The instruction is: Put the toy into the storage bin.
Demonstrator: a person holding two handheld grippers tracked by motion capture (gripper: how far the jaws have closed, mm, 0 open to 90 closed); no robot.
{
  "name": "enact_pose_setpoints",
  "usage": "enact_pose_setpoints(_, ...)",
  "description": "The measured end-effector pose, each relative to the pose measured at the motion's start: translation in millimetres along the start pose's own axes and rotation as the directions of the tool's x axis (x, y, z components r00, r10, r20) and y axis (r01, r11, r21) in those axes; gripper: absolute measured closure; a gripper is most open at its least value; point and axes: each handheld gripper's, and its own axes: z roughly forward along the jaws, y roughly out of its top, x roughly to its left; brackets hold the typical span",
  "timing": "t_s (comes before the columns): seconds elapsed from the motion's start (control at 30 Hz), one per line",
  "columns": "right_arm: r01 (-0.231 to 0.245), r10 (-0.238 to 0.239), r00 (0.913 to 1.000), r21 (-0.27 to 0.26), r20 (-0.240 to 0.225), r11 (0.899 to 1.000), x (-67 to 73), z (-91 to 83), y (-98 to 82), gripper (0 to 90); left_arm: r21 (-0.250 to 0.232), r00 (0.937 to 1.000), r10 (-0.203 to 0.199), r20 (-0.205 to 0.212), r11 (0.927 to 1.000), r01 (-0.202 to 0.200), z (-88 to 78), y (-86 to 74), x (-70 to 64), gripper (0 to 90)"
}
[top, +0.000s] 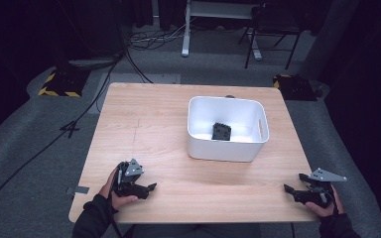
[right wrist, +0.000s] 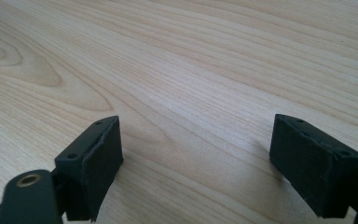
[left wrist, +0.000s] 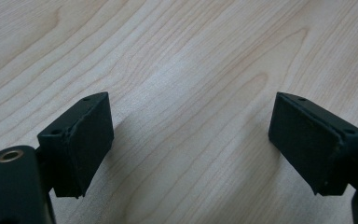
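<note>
A white plastic bin [top: 226,147] stands on the wooden table [top: 149,124], right of centre, with a small black object [top: 221,131] lying on its floor. My left gripper [top: 151,188] rests at the front left of the table in a person's hand, jaws apart with nothing between them. In the left gripper view the left gripper [left wrist: 191,140] has only bare wood between its pads. My right gripper [top: 287,189] lies at the front right edge, pointing left. In the right gripper view the right gripper [right wrist: 198,158] stands open over bare wood.
Beyond the table's far edge the grey floor carries cables [top: 144,39], a white desk leg [top: 185,29] and a black chair [top: 273,25]. Yellow-striped stand feet [top: 59,84] sit by the far left corner. The table's wood runs bare between the grippers.
</note>
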Motion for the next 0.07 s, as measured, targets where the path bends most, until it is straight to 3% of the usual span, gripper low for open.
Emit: enact_pose_setpoints(0.07,-0.001,0.001,1.0,0.0,0.0,1.0,0.1,0.0,0.0,17.1,0.004,1.0,-0.001,0.003,1.0,0.001,0.0,0.0,0.0,14.2)
